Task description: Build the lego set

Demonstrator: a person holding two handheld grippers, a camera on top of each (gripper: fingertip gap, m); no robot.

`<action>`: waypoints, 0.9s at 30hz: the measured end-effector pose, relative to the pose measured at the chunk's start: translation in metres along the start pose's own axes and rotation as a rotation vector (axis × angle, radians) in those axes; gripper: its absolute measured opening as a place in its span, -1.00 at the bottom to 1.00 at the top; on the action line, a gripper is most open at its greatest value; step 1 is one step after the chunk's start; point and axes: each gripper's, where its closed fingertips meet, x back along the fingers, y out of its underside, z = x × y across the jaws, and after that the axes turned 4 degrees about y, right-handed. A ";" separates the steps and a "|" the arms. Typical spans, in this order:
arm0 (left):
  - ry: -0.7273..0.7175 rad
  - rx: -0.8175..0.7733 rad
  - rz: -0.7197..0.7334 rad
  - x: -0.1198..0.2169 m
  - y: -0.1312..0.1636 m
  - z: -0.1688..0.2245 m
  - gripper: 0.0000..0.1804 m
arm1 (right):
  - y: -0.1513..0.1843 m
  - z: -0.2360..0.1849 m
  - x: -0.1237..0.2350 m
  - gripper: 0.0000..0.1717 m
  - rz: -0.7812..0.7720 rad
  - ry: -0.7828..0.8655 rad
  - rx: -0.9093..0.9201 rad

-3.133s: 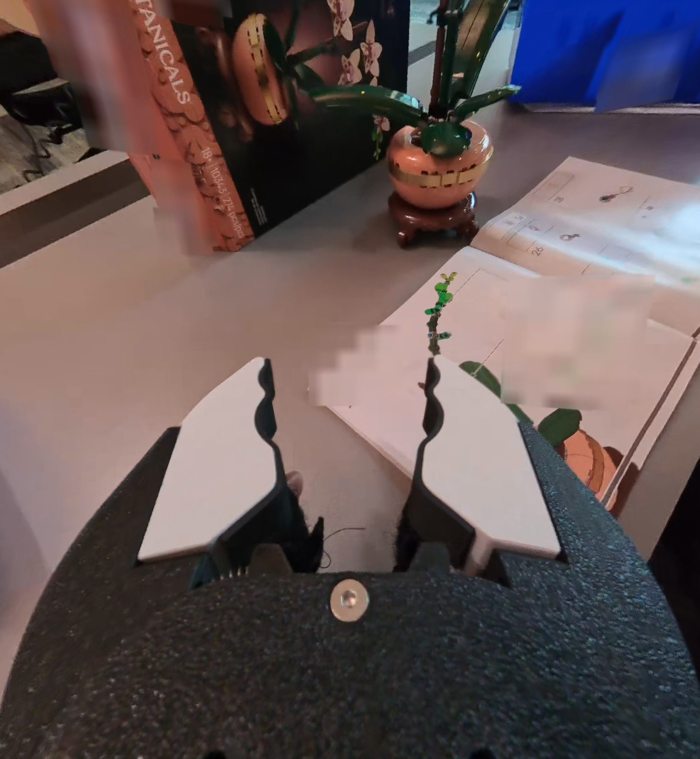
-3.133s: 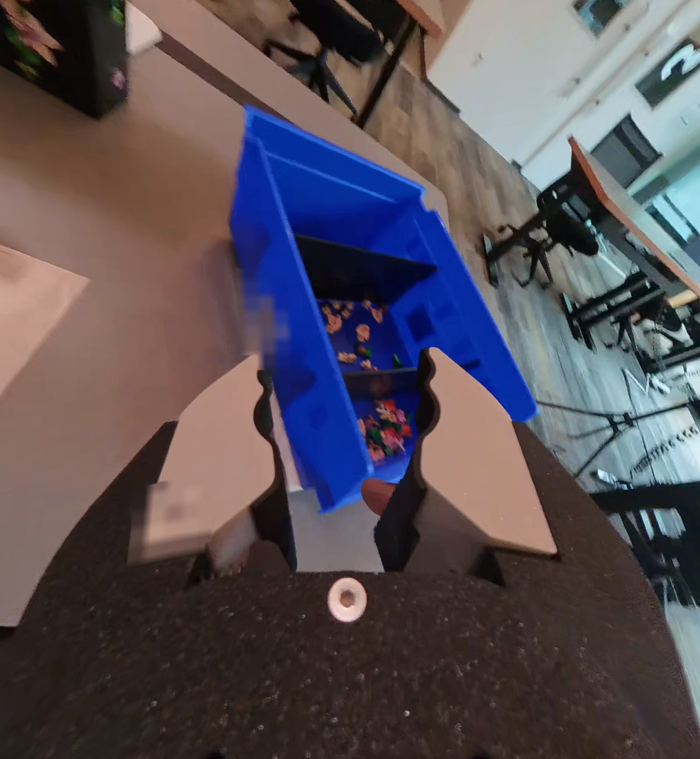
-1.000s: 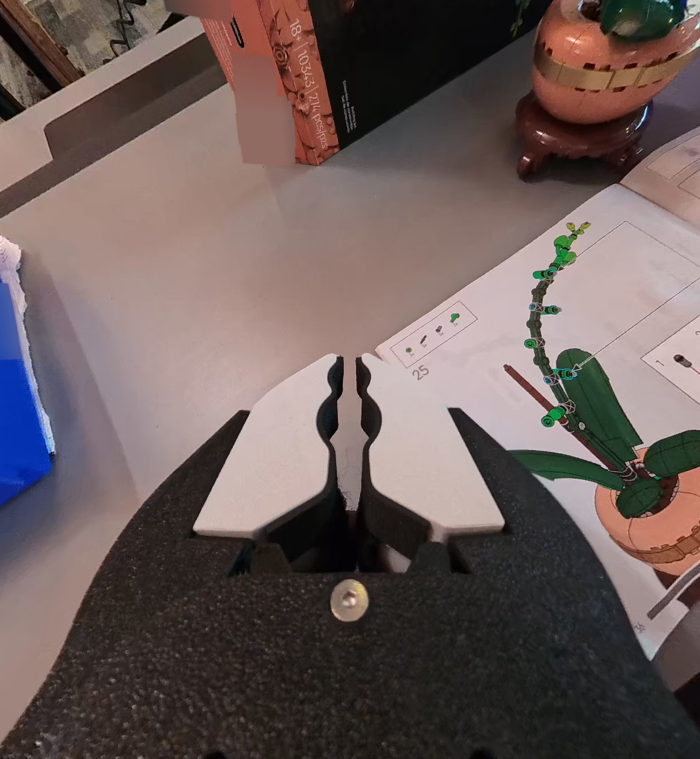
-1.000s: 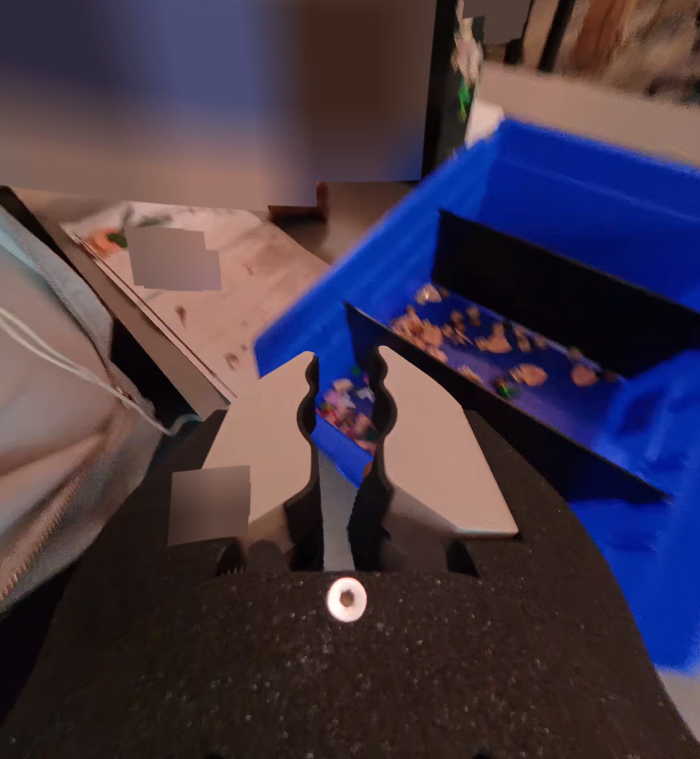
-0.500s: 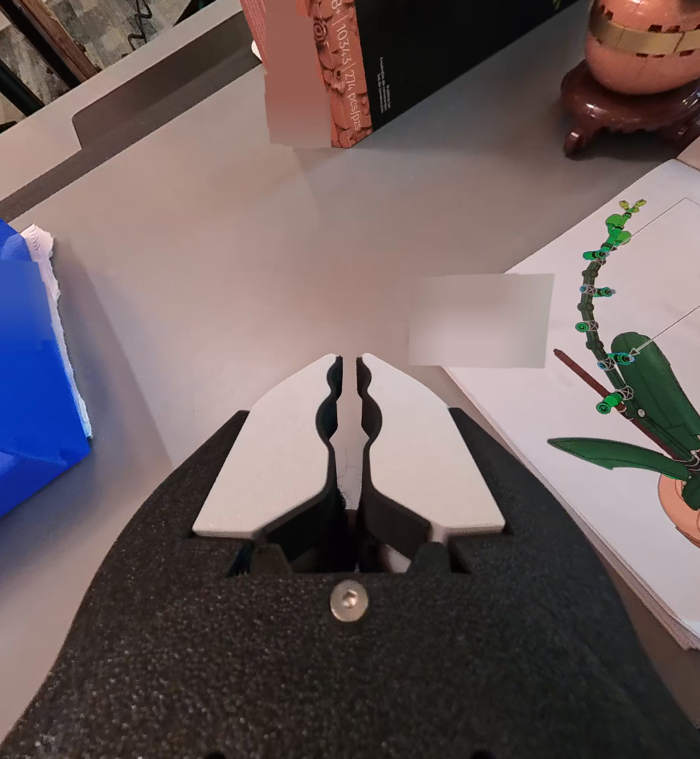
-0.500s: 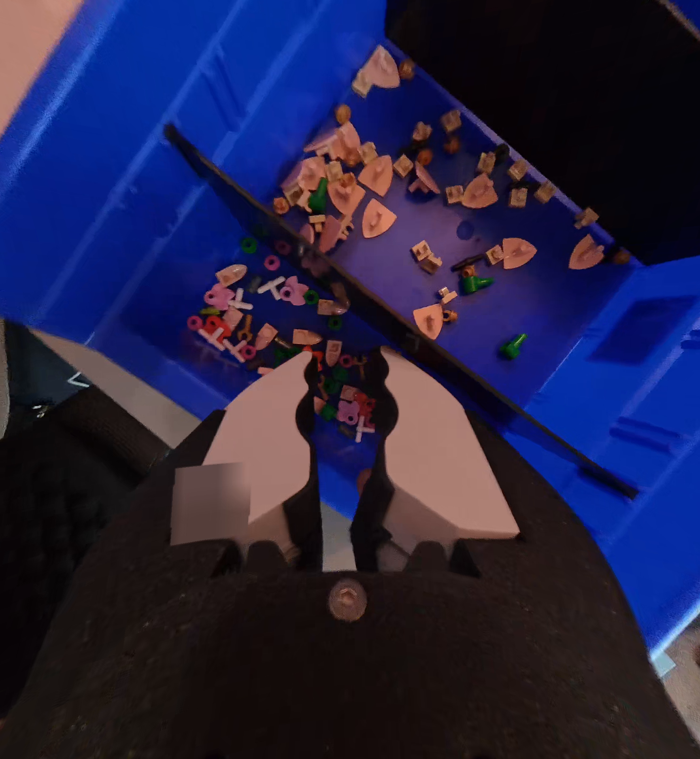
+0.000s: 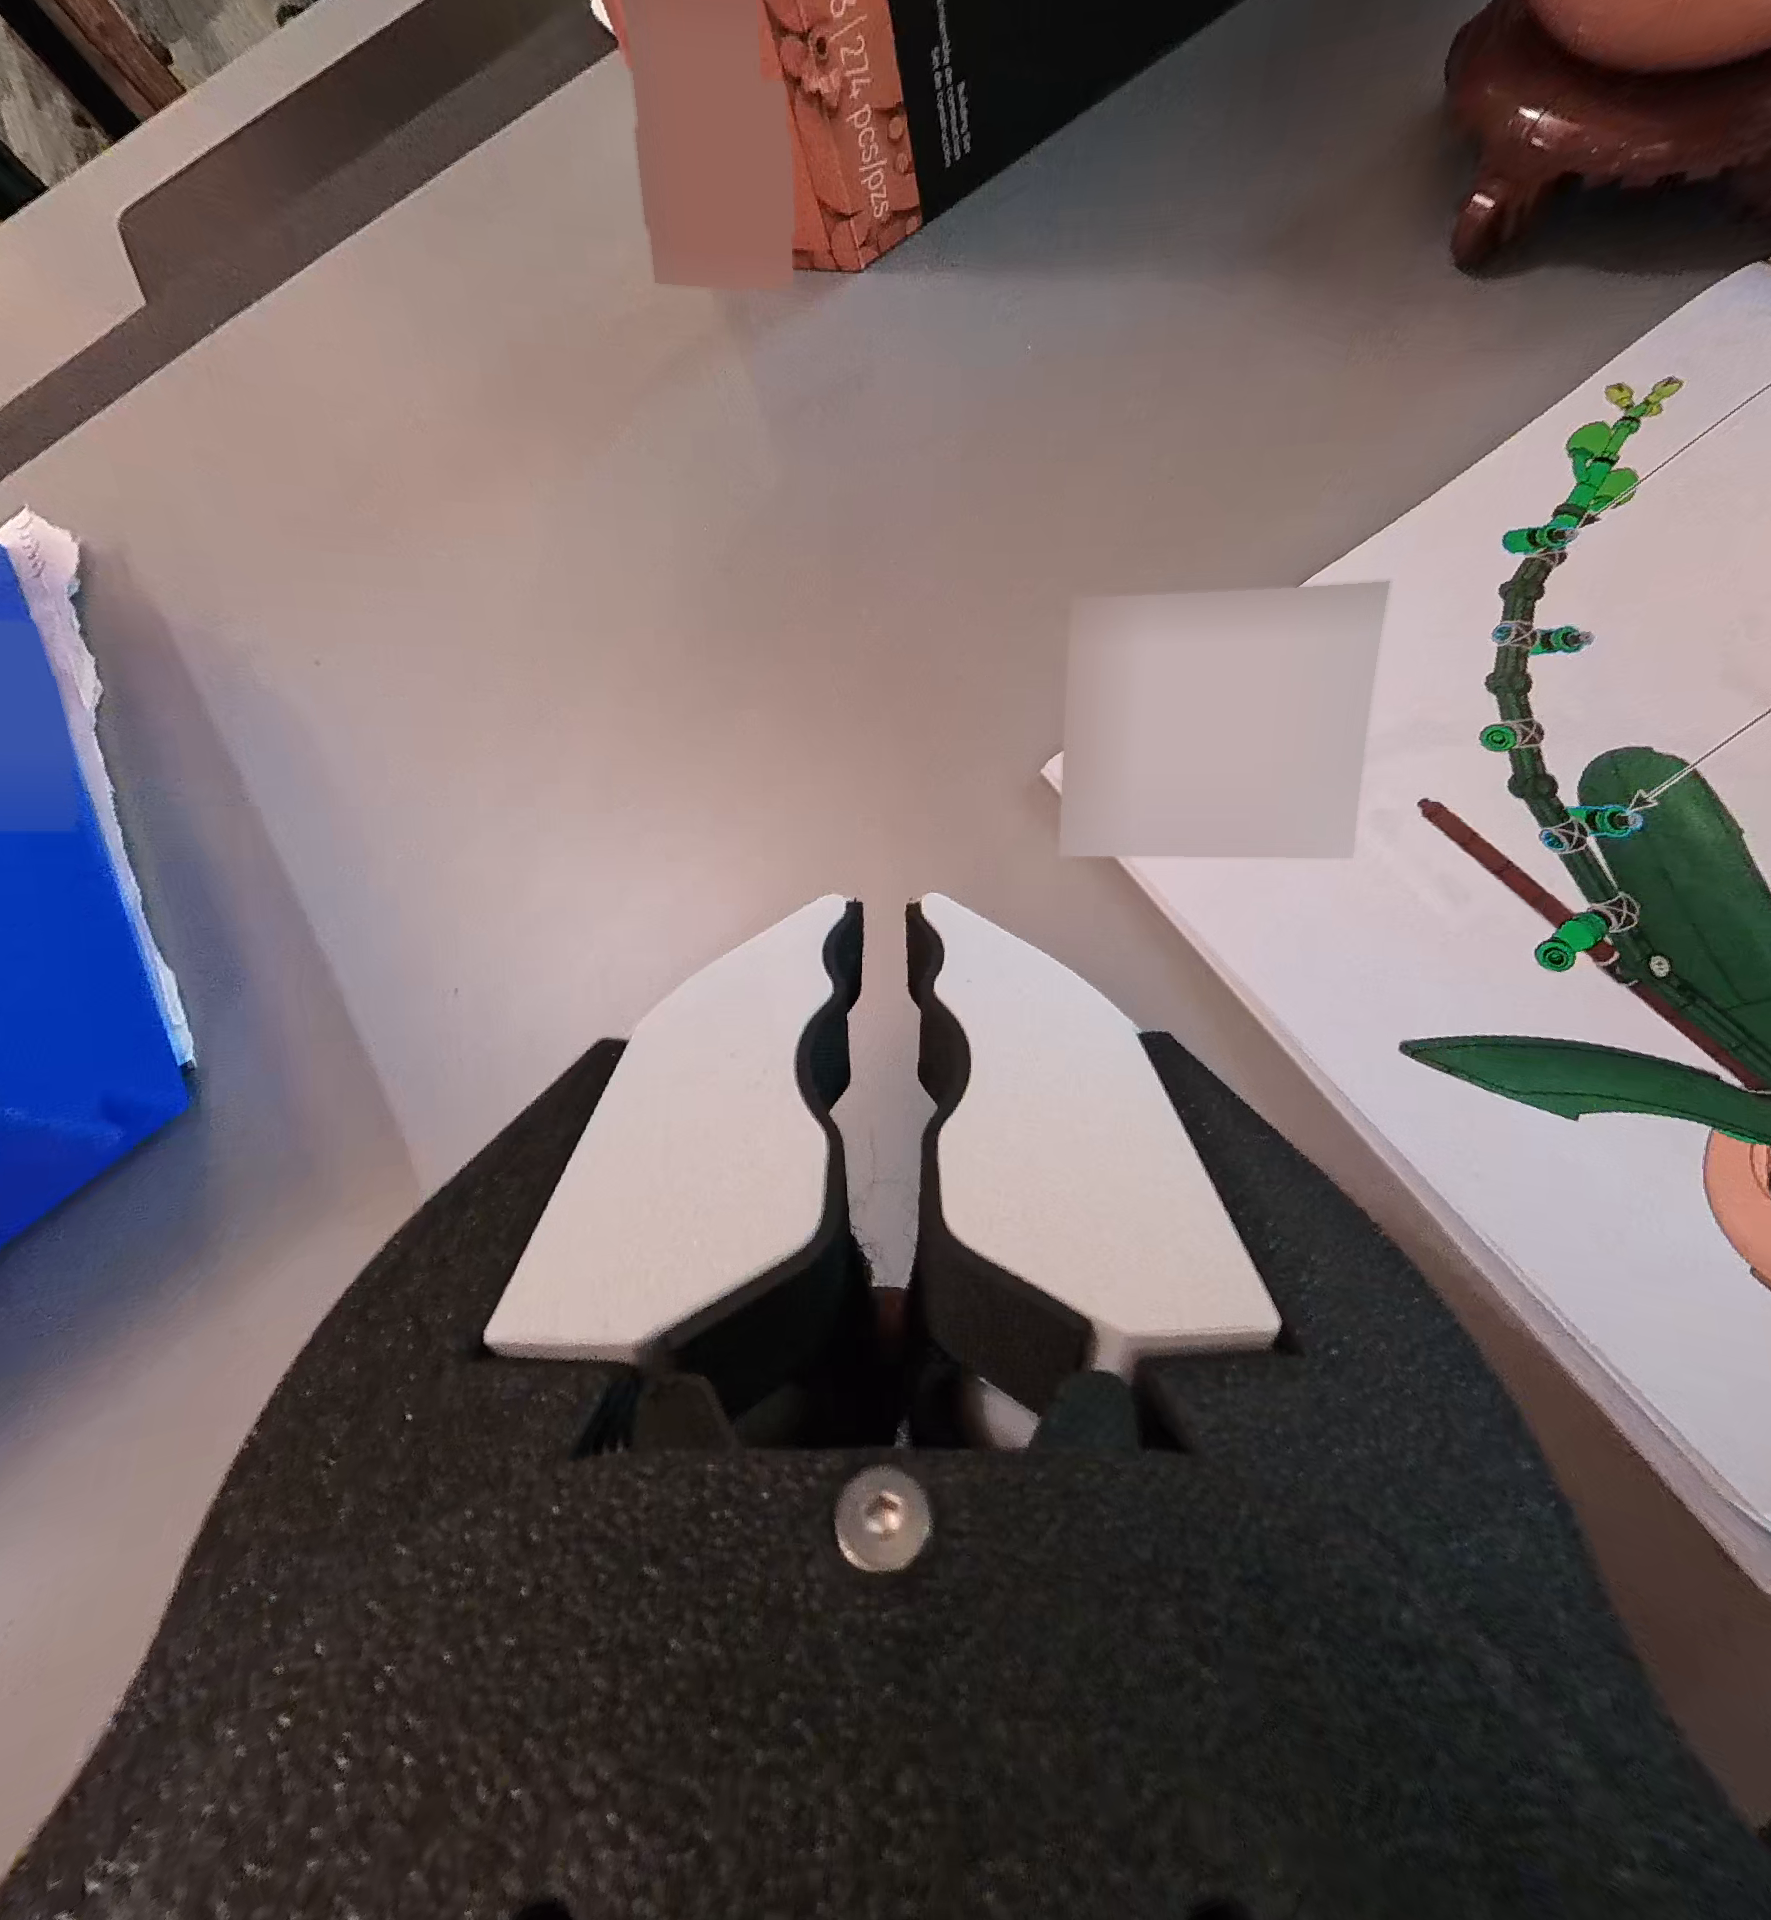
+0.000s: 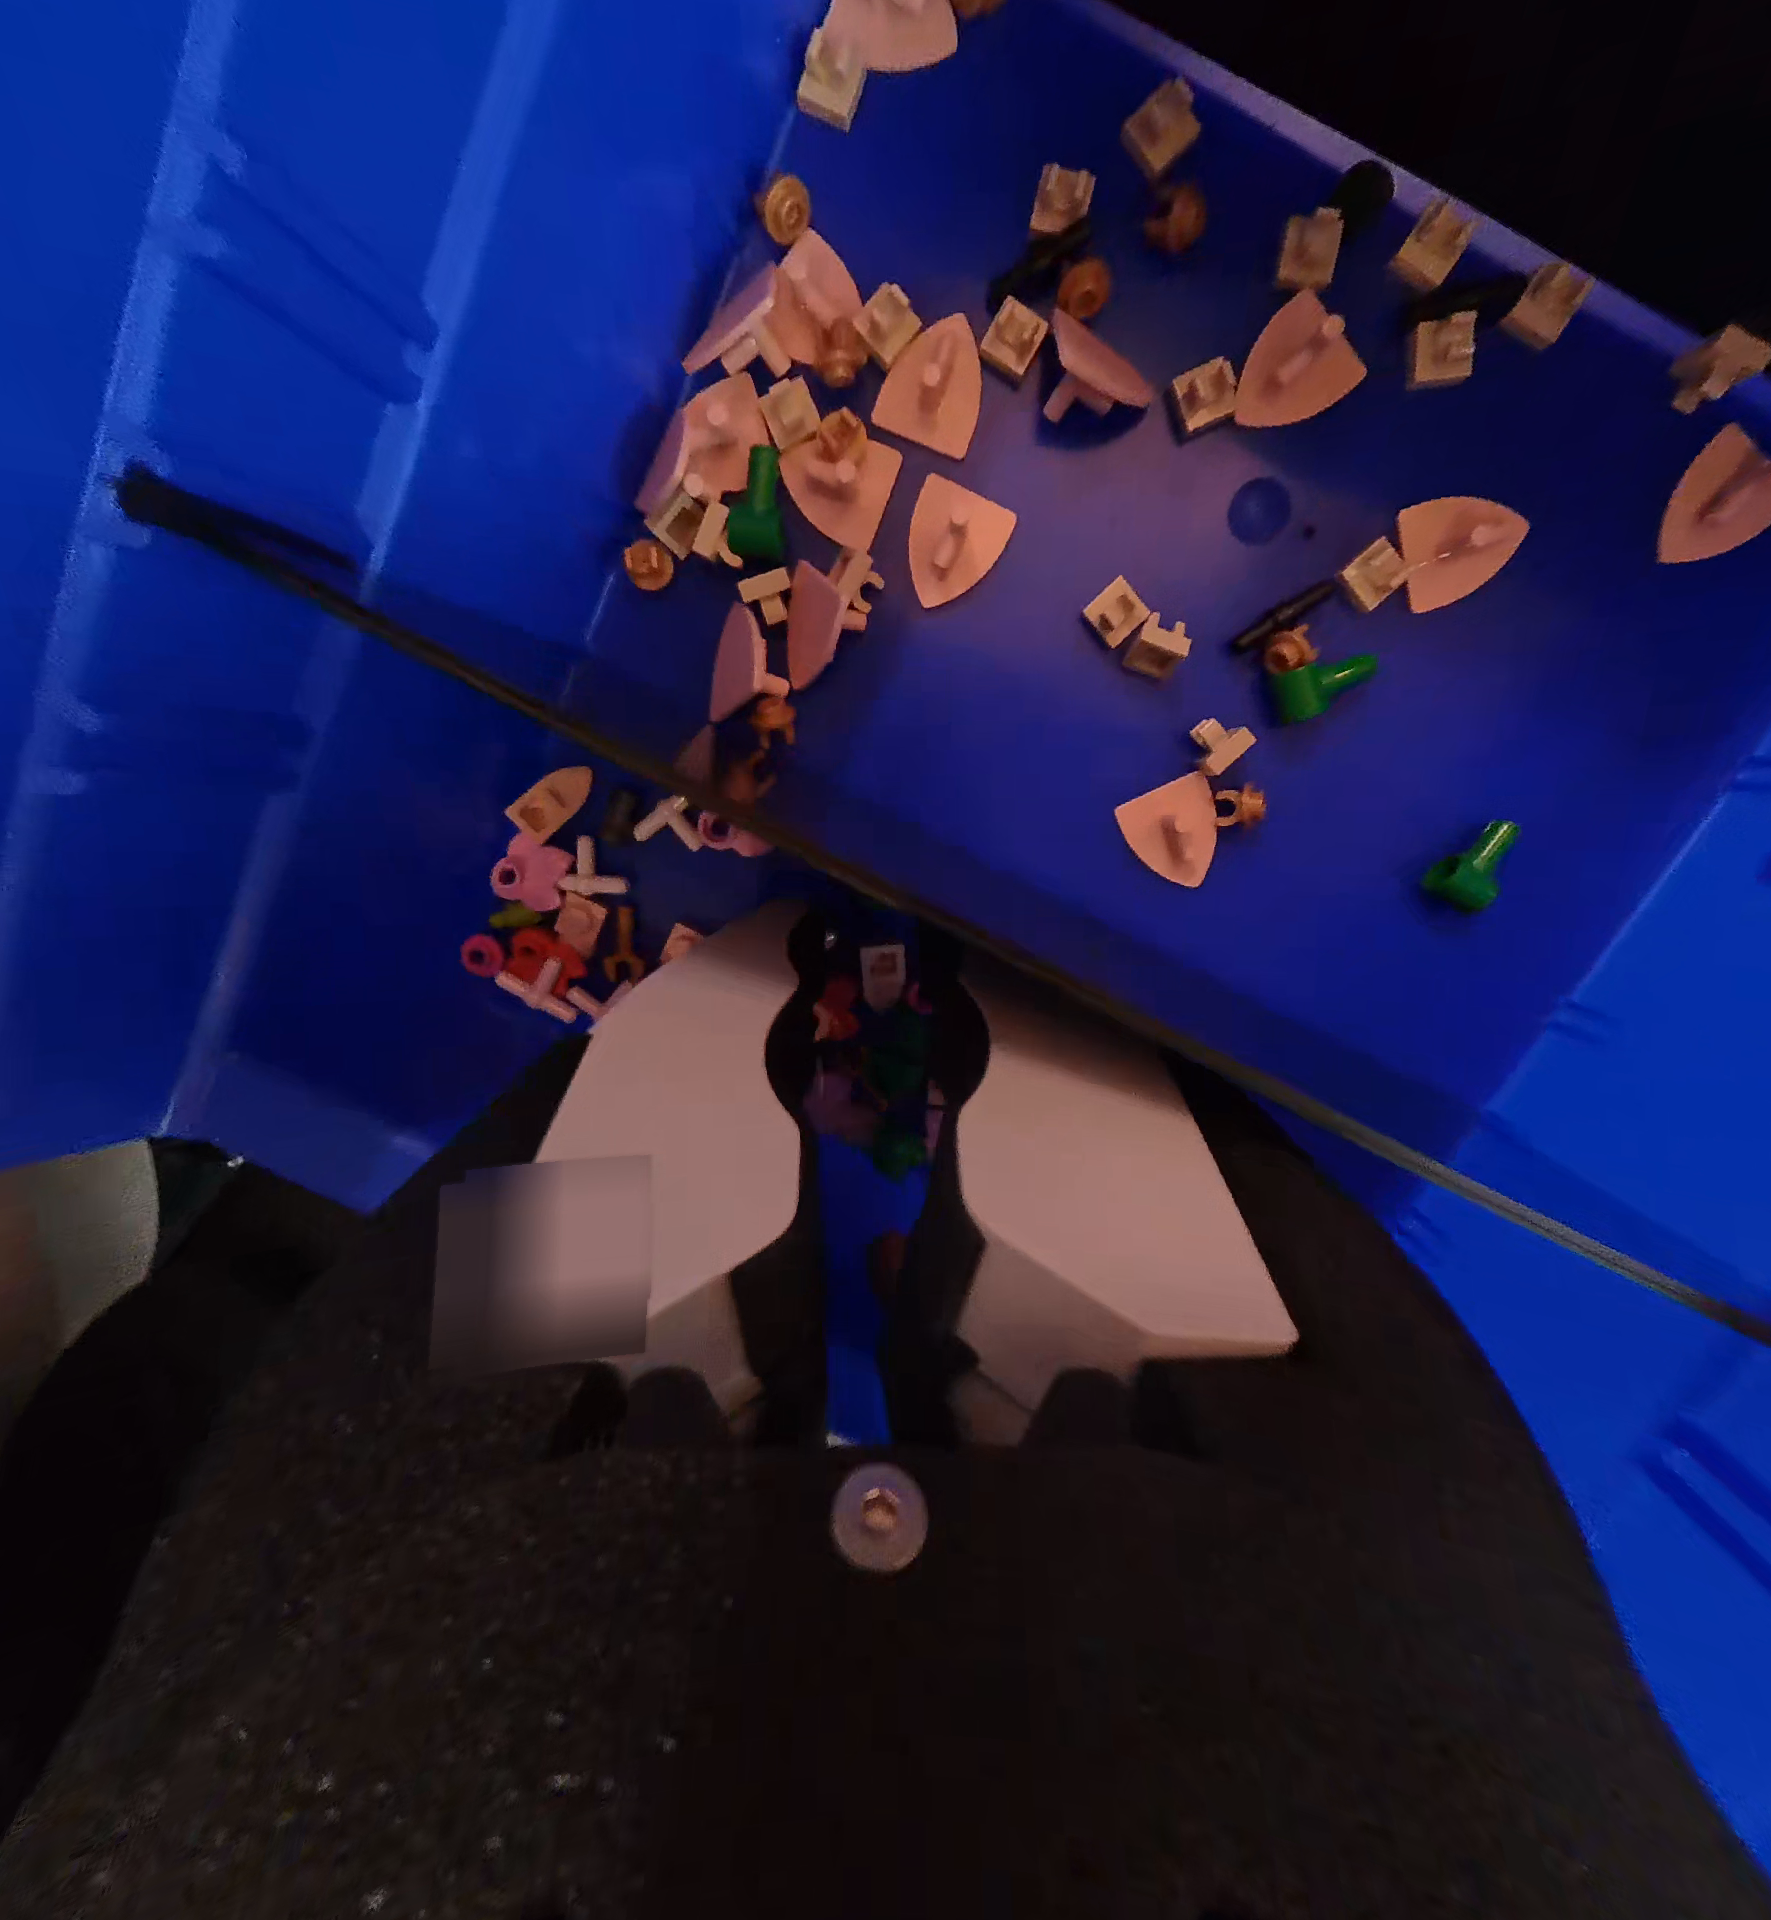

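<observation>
- The blue bin [image 8: 268, 436] fills the right wrist view; a thin black divider [image 8: 569, 701] runs slantwise across it and splits the floor into compartments.
- The far compartment holds scattered pale pink petal-shaped bricks [image 8: 928, 384], small tan square bricks [image 8: 1115, 608], gold round bits [image 8: 785, 208] and green connector pieces [image 8: 1317, 686].
- The near compartment holds a heap of small mixed bricks [image 8: 548, 925] in pink, red, white and orange, just beside the left bin wall.
- The right gripper [image 8: 876, 935] hangs over that near compartment, its tips just short of the divider. The fingers stand slightly apart, with a narrow gap; loose pieces on the bin floor show through it, and whether either pad touches one I cannot tell.
- The left gripper [image 7: 883, 906] hangs above a bare stretch of the grey table [image 7: 507, 540], its fingers nearly together with a slim gap and nothing between them.
- To its right an open instruction booklet [image 7: 1380, 997] lies flat, showing a drawn green plant in a pot.
- To its left a blue bin corner [image 7: 19, 935] with a torn white paper strip [image 7: 81, 665] along its edge.
- At the far table edge stand a black and coral box [image 7: 912, 104] and the dark brown base of a brick-built pot [image 7: 1608, 135].
- Beyond the table, dim flooring shows in the top left corner.
</observation>
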 end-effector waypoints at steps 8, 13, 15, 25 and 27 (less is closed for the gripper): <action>0.009 0.008 0.009 0.002 0.007 0.000 -0.92 | -0.001 0.001 -0.004 -0.92 -0.010 0.035 -0.028; 0.019 0.007 0.055 0.006 0.002 0.002 -0.92 | -0.007 -0.002 0.010 -0.93 0.022 0.025 0.011; 0.030 0.004 0.083 0.008 -0.001 0.005 -0.92 | -0.013 -0.002 0.028 -0.93 0.049 0.061 0.020; 0.142 -0.051 0.168 -0.006 -0.015 0.039 -0.92 | -0.137 -0.213 0.067 -0.93 0.480 -0.287 0.475; 0.154 -0.045 0.188 -0.004 -0.016 0.044 -0.92 | -0.144 -0.253 0.019 -0.93 0.422 -0.389 0.517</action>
